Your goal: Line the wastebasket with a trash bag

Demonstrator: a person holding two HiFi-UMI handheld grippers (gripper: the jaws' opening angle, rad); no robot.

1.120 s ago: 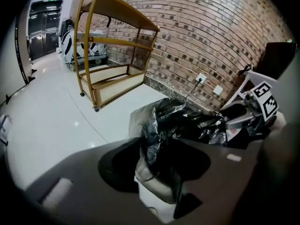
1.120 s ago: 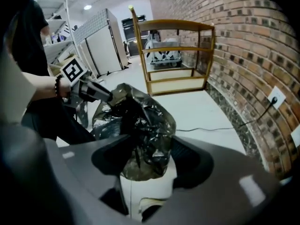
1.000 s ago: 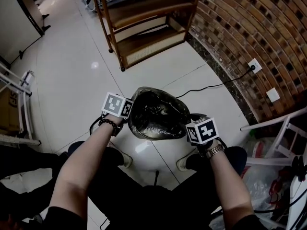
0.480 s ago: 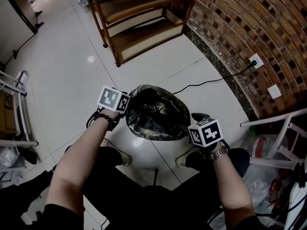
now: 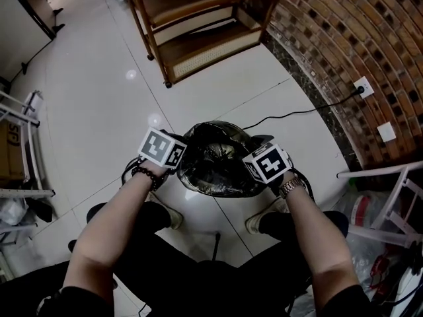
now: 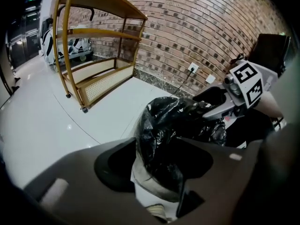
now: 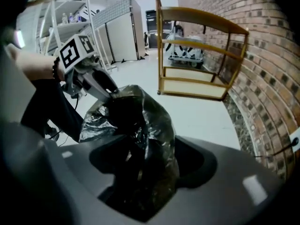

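Note:
A black trash bag (image 5: 215, 158) lies crumpled in and over the mouth of a white wastebasket (image 6: 151, 190) on the floor between the person's feet. My left gripper (image 5: 181, 158) sits at the basket's left rim. In the left gripper view its jaws (image 6: 158, 172) straddle the rim and the bag film (image 6: 164, 121). They have just been opening and do not clamp it. My right gripper (image 5: 251, 172) is at the right rim. Its jaws (image 7: 140, 172) have just opened wide, with a fold of bag (image 7: 140, 121) standing loose between them.
A wooden shelf cart (image 5: 198, 25) stands beyond the basket. The brick wall (image 5: 357, 32) runs along the right, with a socket (image 5: 365, 86) and a black cable (image 5: 297, 114) across the floor. White frames stand at the right (image 5: 390, 177) and left (image 5: 20, 124).
The right gripper has moved in from beside the basket onto its right rim, over the bag. The left gripper has stayed at the left rim.

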